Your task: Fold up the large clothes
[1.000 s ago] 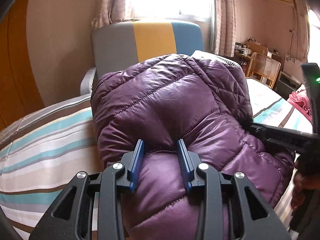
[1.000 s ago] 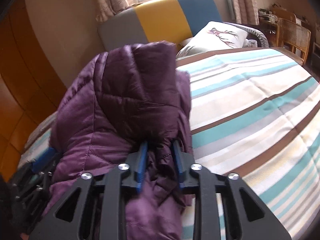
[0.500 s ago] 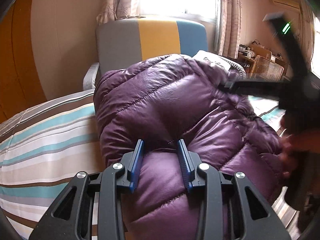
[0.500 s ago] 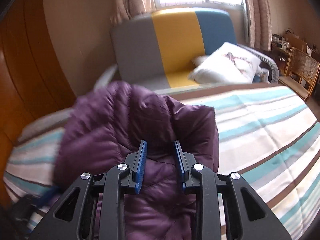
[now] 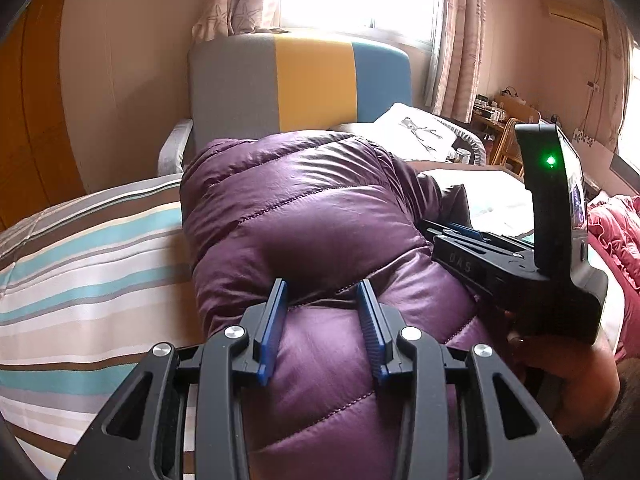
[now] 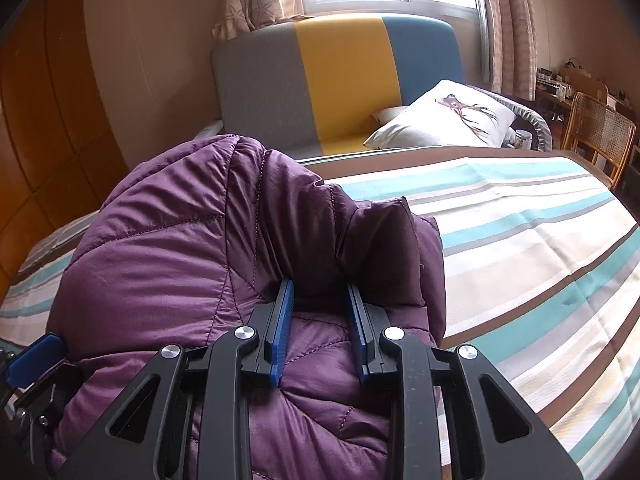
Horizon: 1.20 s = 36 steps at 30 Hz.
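A purple quilted down jacket (image 5: 312, 216) lies bunched in a thick mound on the striped bed. My left gripper (image 5: 322, 292) is shut on a puffy fold at its near edge, and the fabric bulges up between the blue pads. In the right wrist view the same jacket (image 6: 160, 248) fills the left half, and my right gripper (image 6: 319, 292) is shut on a bunched fold of it. The left wrist view shows the right gripper (image 5: 454, 236) at the jacket's right side, held by a hand (image 5: 560, 364). The left gripper's blue pad (image 6: 36, 354) peeks in at the lower left.
The striped bed cover (image 6: 520, 248) spreads out to the right of the jacket. Behind stand a grey, yellow and blue sofa (image 6: 340, 80), a white deer-print pillow (image 6: 444, 120) and a wicker chair (image 6: 600, 136). A red garment (image 5: 616, 232) lies far right. A wooden wardrobe (image 6: 48, 120) stands left.
The right gripper swung across with its fold and came down level at the jacket's right side. The jacket's raised part sank into a lower mound. The left gripper stayed put.
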Motion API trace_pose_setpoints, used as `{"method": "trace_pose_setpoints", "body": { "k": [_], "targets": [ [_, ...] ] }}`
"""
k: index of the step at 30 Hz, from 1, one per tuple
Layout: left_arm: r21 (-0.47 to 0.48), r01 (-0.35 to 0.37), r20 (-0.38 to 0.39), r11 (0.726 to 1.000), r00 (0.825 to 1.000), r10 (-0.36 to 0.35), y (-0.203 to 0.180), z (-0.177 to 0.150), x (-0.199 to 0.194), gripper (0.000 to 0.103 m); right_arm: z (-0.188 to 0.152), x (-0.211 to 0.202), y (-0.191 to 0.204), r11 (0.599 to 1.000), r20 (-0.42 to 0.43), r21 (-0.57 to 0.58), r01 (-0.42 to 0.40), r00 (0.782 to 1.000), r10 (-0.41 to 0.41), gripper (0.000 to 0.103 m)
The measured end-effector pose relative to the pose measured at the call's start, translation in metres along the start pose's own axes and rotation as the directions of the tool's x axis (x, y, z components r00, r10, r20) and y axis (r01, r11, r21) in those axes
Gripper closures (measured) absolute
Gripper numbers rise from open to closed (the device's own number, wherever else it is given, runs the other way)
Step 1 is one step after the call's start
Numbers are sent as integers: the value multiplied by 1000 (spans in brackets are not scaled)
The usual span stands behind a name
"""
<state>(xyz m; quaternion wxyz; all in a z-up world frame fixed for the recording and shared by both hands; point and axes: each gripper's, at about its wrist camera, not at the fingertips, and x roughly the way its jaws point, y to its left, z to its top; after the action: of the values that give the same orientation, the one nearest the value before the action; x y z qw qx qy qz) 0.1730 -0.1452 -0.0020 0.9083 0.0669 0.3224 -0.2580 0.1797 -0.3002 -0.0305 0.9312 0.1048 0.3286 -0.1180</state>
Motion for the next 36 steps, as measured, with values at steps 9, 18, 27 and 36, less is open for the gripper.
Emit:
{"method": "trace_pose_setpoints", "body": {
  "k": [9, 18, 27, 36],
  "targets": [
    [-19, -2, -2, 1000, 1000, 2, -1, 3, -2, 67, -2, 0, 1, 1000, 3, -2, 2, 1000, -2, 77],
    [-155, -120, -72, 981, 991, 110, 17, 59, 29, 55, 0, 2, 0, 1000, -3, 0, 0, 1000, 0, 77],
    [-94, -257, -172, 962, 956, 239, 34, 69, 104, 34, 4, 13, -5, 999, -34, 15, -38, 999, 39, 77],
    [-147, -228, -168, 962, 965, 203, 46, 62, 120, 32, 5, 19, -5, 999, -34, 16, -50, 998, 51, 77]
  ]
}}
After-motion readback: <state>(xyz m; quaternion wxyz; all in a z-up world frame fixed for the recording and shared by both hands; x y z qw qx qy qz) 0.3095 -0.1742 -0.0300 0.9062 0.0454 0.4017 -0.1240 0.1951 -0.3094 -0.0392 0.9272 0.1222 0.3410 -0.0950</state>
